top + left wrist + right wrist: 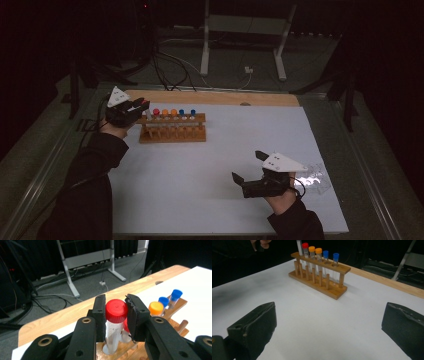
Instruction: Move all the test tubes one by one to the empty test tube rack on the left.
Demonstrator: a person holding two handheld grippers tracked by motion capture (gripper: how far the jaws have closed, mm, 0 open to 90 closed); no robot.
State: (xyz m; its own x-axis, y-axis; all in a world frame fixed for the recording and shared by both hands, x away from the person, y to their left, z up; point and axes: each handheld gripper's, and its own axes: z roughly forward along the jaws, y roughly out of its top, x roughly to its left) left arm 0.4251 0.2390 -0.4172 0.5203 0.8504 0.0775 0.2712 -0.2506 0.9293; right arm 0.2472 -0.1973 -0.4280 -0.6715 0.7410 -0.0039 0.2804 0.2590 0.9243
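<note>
Clamping a red-capped tube over the wooden rack's end hole, the left gripper has seating left to do, five tubes already racked, while the right gripper gapes empty.

Dim room, lit table only.
High view dark and grainy, surroundings nearly black; white mat catches the light (brightest area). Left gripper view sharpest, red cap crisp. Right gripper view: near jaws soft, mat blotchy grey.

Tube bottom behind gripper
</note>
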